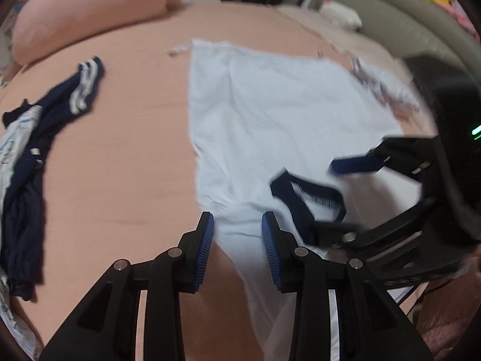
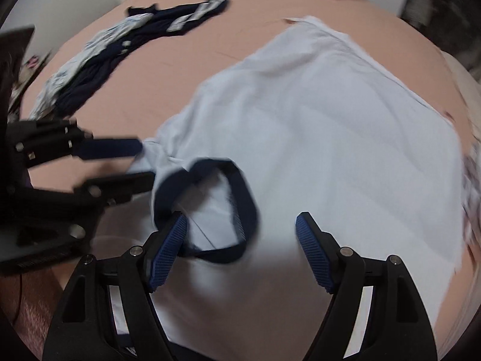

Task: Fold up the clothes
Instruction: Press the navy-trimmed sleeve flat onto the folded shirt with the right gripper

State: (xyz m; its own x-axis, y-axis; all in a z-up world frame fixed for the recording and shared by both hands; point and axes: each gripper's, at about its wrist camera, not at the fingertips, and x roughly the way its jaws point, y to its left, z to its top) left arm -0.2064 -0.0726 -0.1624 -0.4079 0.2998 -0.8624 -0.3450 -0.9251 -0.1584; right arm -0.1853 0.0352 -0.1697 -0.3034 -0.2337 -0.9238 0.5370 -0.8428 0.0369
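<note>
Left wrist: pillow [image 1: 90,9] visible | both grippers [image 1: 237,240] [image 2: 240,234] agape, empty | shirt [image 2: 315,120]

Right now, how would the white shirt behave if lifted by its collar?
The white shirt is probably floppy: it lies creased and flat on the bed. Likely light, thin fabric. Its navy collar curls loosely, so it would sag.

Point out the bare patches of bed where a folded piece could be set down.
The widest bare bed sheet lies between the navy clothes pile and the white shirt. A narrower strip runs between the shirt's far edge and the pink pillow. Near the navy collar, both grippers crowd the space.
</note>
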